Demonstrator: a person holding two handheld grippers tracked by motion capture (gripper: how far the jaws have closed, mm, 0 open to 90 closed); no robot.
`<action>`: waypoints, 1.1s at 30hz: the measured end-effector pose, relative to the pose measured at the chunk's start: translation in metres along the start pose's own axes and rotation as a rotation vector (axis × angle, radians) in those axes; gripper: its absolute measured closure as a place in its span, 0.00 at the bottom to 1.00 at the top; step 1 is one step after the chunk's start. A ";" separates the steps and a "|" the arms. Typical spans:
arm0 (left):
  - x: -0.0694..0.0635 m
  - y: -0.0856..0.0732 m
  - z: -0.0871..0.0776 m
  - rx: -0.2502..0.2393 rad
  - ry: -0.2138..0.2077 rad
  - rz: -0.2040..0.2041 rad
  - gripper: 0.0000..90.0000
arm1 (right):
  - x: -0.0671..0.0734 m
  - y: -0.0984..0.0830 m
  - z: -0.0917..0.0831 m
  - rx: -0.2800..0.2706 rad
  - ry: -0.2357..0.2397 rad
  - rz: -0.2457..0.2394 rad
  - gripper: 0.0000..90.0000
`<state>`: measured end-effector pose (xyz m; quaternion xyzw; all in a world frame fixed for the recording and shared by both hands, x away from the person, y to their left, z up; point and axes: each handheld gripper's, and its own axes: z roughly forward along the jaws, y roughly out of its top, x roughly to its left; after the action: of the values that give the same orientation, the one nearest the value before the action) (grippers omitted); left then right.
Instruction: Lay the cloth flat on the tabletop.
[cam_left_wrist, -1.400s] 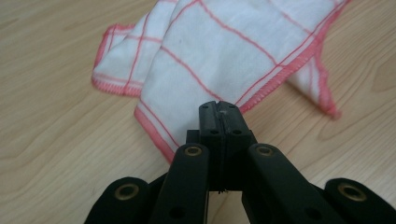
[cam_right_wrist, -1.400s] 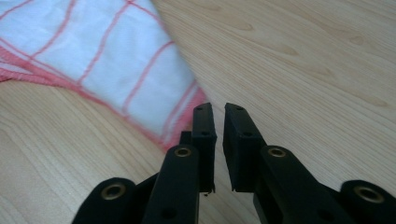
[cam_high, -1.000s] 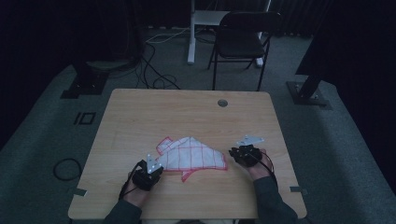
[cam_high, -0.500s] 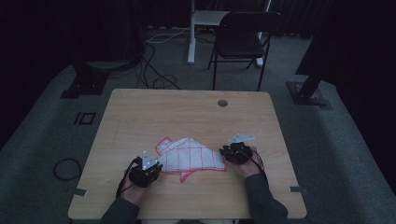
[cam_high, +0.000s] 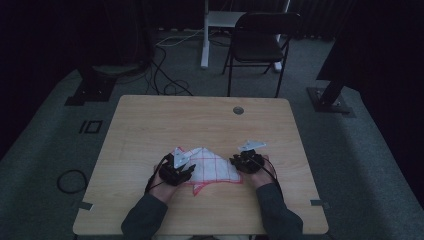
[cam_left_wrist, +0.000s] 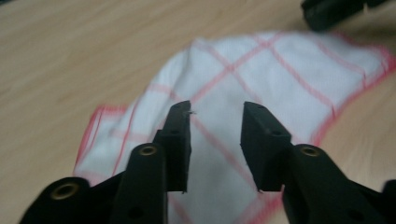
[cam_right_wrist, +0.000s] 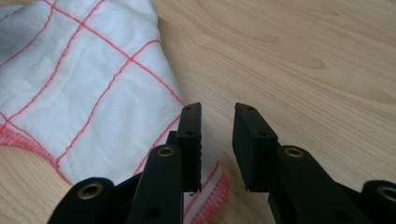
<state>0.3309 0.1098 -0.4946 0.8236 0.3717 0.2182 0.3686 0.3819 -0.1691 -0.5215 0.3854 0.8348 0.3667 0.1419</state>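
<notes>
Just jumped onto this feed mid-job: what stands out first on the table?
A white cloth with red grid lines lies partly folded on the near middle of the wooden table. The left gripper hangs over the cloth, its jaws just opened with nothing between them. The right gripper is open at the cloth's red-stitched corner, mostly over bare wood.

no readable text, labels or signs
</notes>
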 end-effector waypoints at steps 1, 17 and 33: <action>0.001 0.004 0.004 -0.005 -0.005 -0.005 0.67 | 0.000 0.000 0.000 0.000 -0.001 0.000 0.81; 0.012 0.051 0.065 0.115 -0.062 -0.096 0.58 | -0.003 -0.002 -0.004 -0.009 0.006 0.007 0.81; 0.019 0.052 0.080 0.183 -0.074 -0.151 0.95 | -0.007 -0.004 -0.009 -0.020 -0.005 0.018 0.81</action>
<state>0.4175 0.0654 -0.5036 0.8310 0.4372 0.1245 0.3207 0.3800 -0.1806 -0.5184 0.3923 0.8273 0.3752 0.1446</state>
